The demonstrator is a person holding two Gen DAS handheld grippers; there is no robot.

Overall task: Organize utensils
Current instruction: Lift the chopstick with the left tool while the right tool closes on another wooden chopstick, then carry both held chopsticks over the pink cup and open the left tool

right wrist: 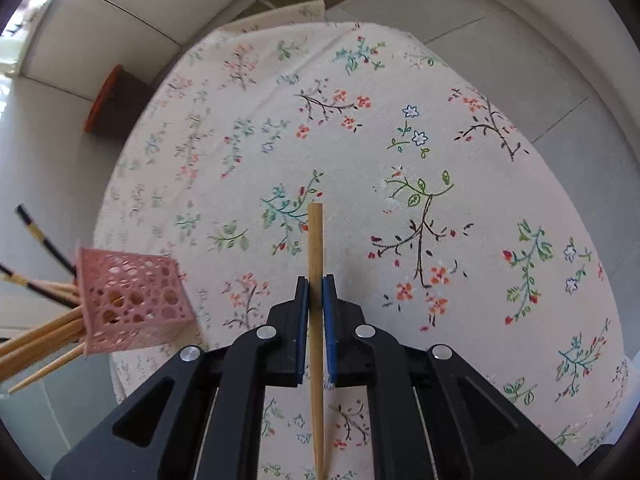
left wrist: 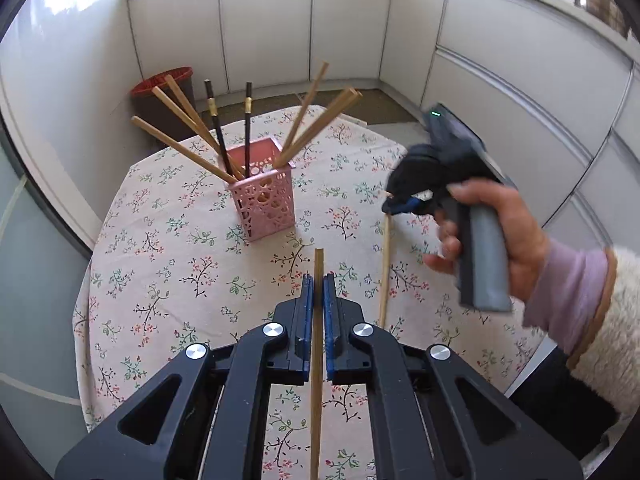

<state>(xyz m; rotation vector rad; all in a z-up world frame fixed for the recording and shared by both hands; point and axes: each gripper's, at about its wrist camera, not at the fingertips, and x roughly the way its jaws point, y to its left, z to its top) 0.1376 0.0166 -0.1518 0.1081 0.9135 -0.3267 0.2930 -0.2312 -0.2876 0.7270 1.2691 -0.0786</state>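
- Left gripper (left wrist: 319, 280): clamping bamboo chopstick (left wrist: 318, 360), lower centre.
- Right gripper (right wrist: 316, 282): pinching second chopstick (right wrist: 315, 280), centre frame.
- Pink holder (left wrist: 264, 192): standing upper centre, filling with splayed chopsticks (left wrist: 188, 140); risking collision or tipping on insertion.

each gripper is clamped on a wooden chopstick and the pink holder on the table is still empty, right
Not quite. The left wrist view shows the pink holder already has several chopsticks standing in it. The rest holds: the left gripper and right gripper each clamp a wooden chopstick.
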